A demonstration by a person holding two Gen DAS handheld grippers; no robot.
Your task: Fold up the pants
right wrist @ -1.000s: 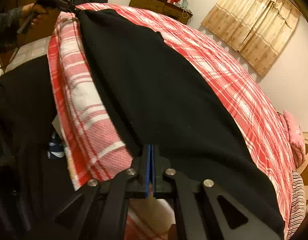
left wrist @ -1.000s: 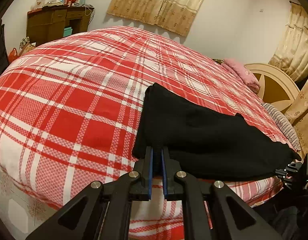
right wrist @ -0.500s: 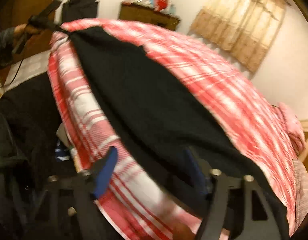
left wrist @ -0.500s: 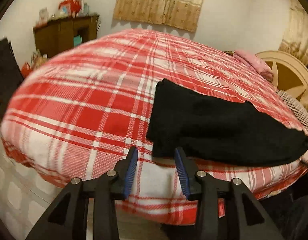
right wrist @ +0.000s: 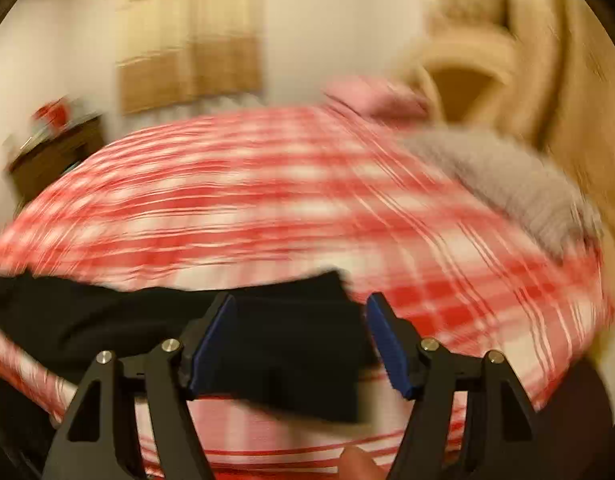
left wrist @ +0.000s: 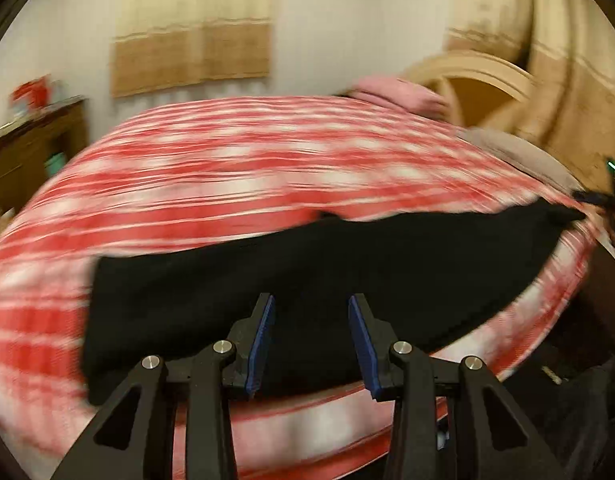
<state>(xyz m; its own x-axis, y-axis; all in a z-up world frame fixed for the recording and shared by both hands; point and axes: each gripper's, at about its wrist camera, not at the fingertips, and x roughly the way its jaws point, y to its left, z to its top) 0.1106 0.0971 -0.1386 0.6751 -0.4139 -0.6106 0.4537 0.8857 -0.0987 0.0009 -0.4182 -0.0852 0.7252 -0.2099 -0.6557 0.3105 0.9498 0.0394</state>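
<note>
Now both tools gape over black pants (left wrist: 307,264) on bed (left wrist: 227,168).

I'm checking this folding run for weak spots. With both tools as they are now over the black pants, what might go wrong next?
Both views are motion-blurred, so aim may be off. The left tool is open over the middle of the black pants, not at a corner, so closing here could bunch the fabric. The right tool is open at the pants' end by the edge of the red plaid bed; a tug might drag them off.
</note>
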